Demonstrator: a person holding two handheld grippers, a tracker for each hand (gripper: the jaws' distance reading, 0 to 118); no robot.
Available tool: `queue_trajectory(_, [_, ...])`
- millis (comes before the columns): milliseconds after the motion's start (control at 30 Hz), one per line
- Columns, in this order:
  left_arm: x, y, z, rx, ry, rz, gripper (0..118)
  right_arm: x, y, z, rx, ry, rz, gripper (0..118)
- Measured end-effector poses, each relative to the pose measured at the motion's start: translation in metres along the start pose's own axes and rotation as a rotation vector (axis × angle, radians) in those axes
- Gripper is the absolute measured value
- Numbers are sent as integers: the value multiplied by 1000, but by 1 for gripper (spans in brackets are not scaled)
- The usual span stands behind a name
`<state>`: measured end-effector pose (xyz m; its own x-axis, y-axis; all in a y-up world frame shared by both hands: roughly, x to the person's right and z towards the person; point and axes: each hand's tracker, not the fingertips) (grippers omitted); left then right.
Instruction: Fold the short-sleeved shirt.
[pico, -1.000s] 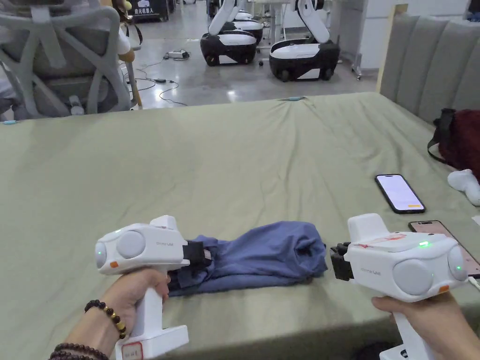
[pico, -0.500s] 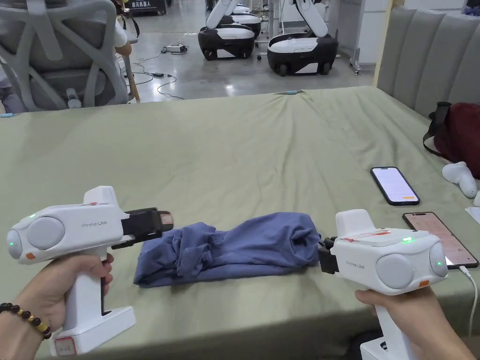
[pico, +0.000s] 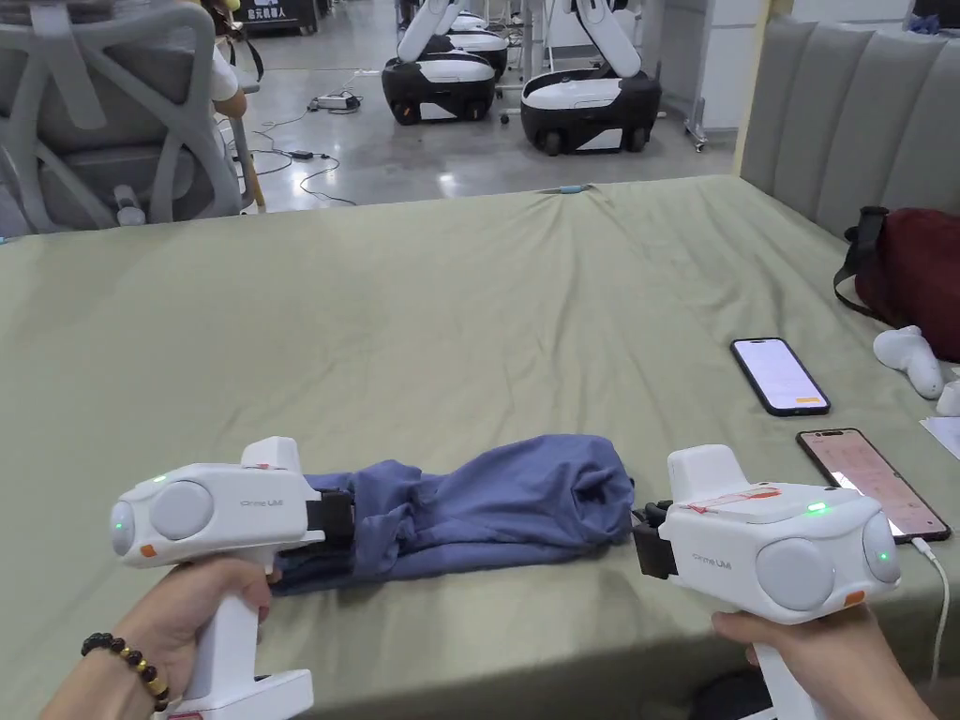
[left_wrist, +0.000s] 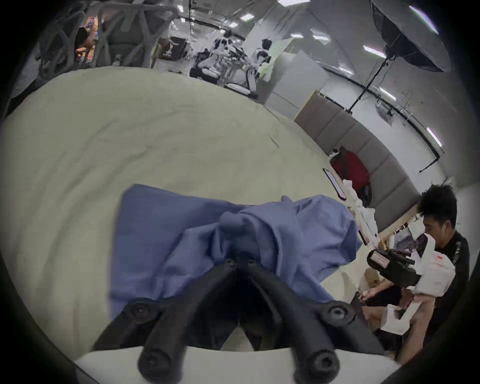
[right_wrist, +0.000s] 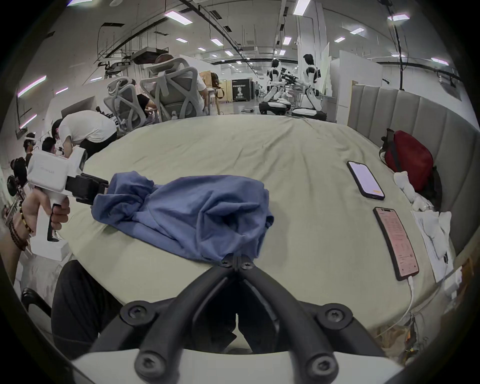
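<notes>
One blue short-sleeved shirt (pico: 487, 506) lies bunched into a long, rumpled roll near the front edge of the green-covered bed (pico: 450, 309), running left to right between the two tools. It looks light and limp, thin cloth that will sag, crease and slide over itself instead of holding a line, so it is probably best taken at a hem, a shoulder seam or a corner where several layers do not come up together. At its left end the left gripper (left_wrist: 240, 259) has its jaws drawn together with a pinch of blue fabric between them, and folds are heaped over the tips. At the right end the right gripper (right_wrist: 237, 261) has its jaws closed tip to tip right at the cloth's edge; whether any fabric is truly caught between them I cannot tell. Further out, to the right on the bed, two phones (pico: 780, 375) lie side by side, well apart from the shirt, one with a cable attached, and a red bag (pico: 914, 267) rests against the grey padded headboard (pico: 844, 112).
</notes>
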<state>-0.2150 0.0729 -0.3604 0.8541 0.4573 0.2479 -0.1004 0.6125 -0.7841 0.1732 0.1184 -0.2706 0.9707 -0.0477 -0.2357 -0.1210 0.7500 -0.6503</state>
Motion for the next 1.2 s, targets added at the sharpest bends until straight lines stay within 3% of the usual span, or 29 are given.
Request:
queue_trajectory(267, [35, 14, -63, -27, -133, 21, 0, 16, -8, 2, -20, -22, -25, 0])
queue_trajectory(433, [46, 18, -80, -39, -109, 7, 0, 20, -9, 3, -22, -29, -45, 0])
queue_trajectory(667, [41, 30, -17, 81, -151, 11, 0, 16, -3, 1, -7, -26, -41, 0])
queue_trajectory(800, [9, 25, 24, 159, -74, -12, 0, 6, 4, 3, 20, -21, -24, 0])
queue_trajectory(867, [-16, 18, 42, 157, -5, 26, 0, 2, 6, 3, 24, -4, -17, 0])
queue_trajectory(967, [-44, 8, 63, 177, 5, 116, 0, -4, 8, -2, 20, 10, -1, 0])
queue_trajectory(1100, [-58, 5, 75, 198, 19, 137, 1, -14, 7, -7, 9, 33, 16, 0])
queue_trajectory(1133, [-60, 5, 75, 200, 19, 139, 25, -16, 6, -7, 5, 39, 21, 0])
queue_trajectory(1200, [-53, 2, 70, 214, 37, 136, 93, -20, 5, -7, 0, 46, 31, 0])
